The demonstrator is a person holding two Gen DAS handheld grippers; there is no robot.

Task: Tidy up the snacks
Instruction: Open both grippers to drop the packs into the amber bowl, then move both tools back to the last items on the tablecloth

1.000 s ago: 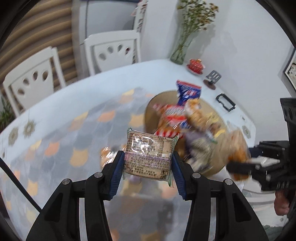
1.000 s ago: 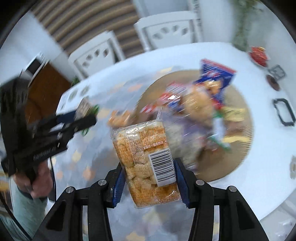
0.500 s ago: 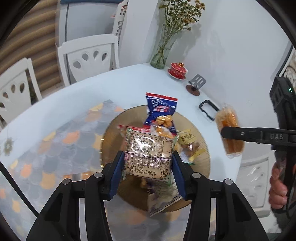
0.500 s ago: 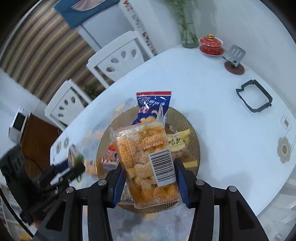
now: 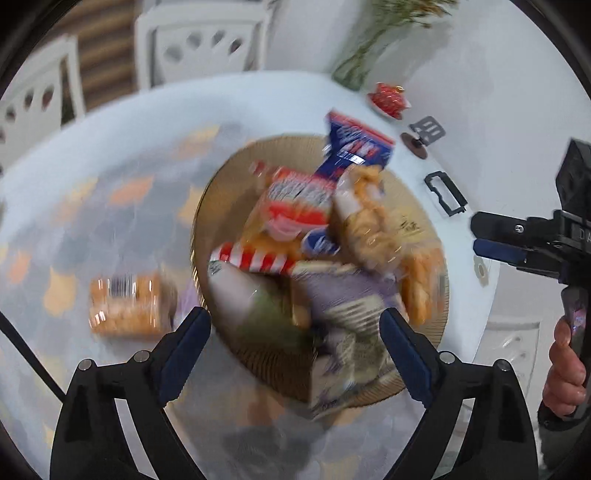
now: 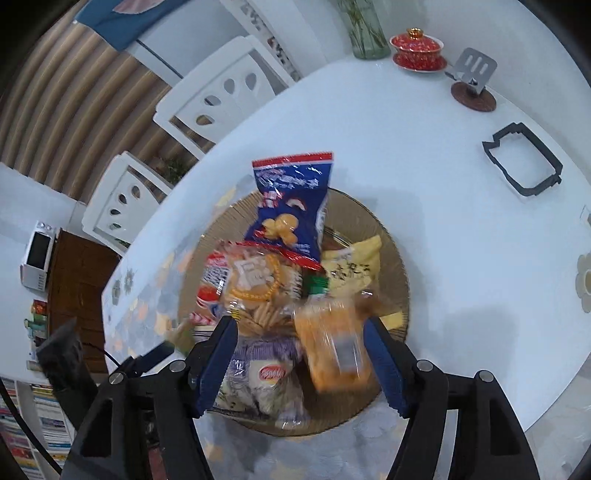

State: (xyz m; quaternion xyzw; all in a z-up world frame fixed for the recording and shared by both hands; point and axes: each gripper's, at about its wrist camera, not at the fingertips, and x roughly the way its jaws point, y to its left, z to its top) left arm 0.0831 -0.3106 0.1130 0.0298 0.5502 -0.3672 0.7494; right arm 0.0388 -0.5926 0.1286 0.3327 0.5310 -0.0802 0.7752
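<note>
A round woven tray [image 5: 207,206] [image 6: 395,266] holds several snack packets, among them a blue bag [image 6: 288,206] [image 5: 354,147]. My left gripper [image 5: 295,325] hangs over the tray's near side with its jaws opening wide. A green-edged packet [image 5: 251,299], blurred, lies loose between them on the pile, free of the pads. My right gripper [image 6: 299,330] is over the tray too, jaws opening. An orange biscuit packet [image 6: 332,347] is blurred between them, slipping down close to the right finger. Another orange packet [image 5: 129,302] lies on the mat left of the tray.
On the white round table [image 6: 424,155] stand a glass vase [image 6: 364,31], a red lidded cup [image 6: 417,48], a phone stand on a coaster [image 6: 474,79] and a black frame [image 6: 522,158]. White chairs [image 6: 221,96] stand behind. A person's hand [image 5: 565,365] holds the right gripper's handle.
Both grippers have gone from shut on their packets to open. The green-edged packet and the orange packet have dropped toward the tray. Both grippers have sunk closer to the tray.
</note>
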